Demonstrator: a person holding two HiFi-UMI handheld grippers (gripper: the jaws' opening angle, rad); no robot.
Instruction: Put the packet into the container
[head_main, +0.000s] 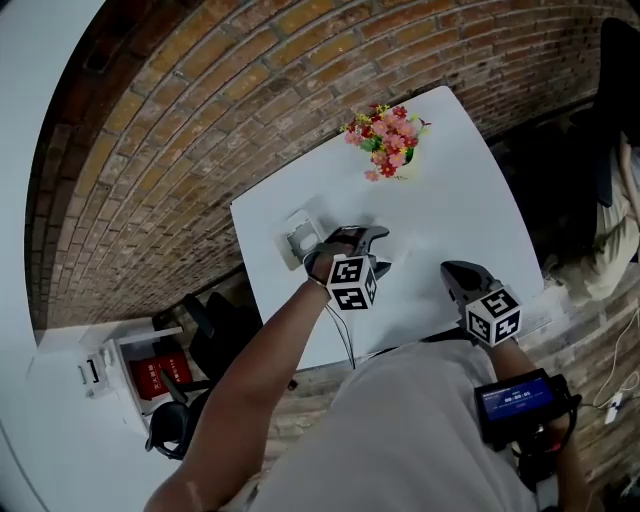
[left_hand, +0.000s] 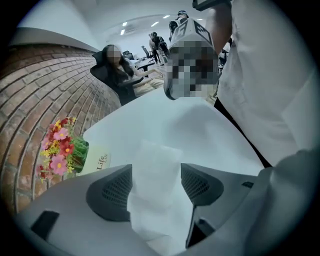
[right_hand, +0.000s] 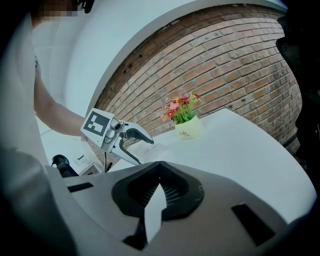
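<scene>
Head view showed a white counter (head_main: 455, 205) set against a brick wall (head_main: 200, 120), with a small pot of pink and red flowers (head_main: 386, 140) at its far end. The left tongs (head_main: 358, 240) hung over the near left part of the counter, pointing steeply down, just beside a small pale container (head_main: 298, 238) that sat close to the counter's left edge. The right tongs (head_main: 462, 275) were held lower and to the right, well apart from the container, over bare counter.

Left gripper view showed those tongs spread, with a white packet (left_hand: 152, 210) lying in the gap between the two dark pads. The packet ran along the left pad (left_hand: 112, 192), while a strip of clear space showed beside the right pad (left_hand: 200, 182), so nothing was pinching it. Whether the packet already rested inside the container could not be made out from either view.

Right gripper view showed the right tongs pressed together at their tips with nothing between them. Beyond them the left tongs and their marker cube (right_hand: 98, 125) hovered above the counter, and the flower pot stood further back near the wall.
</scene>
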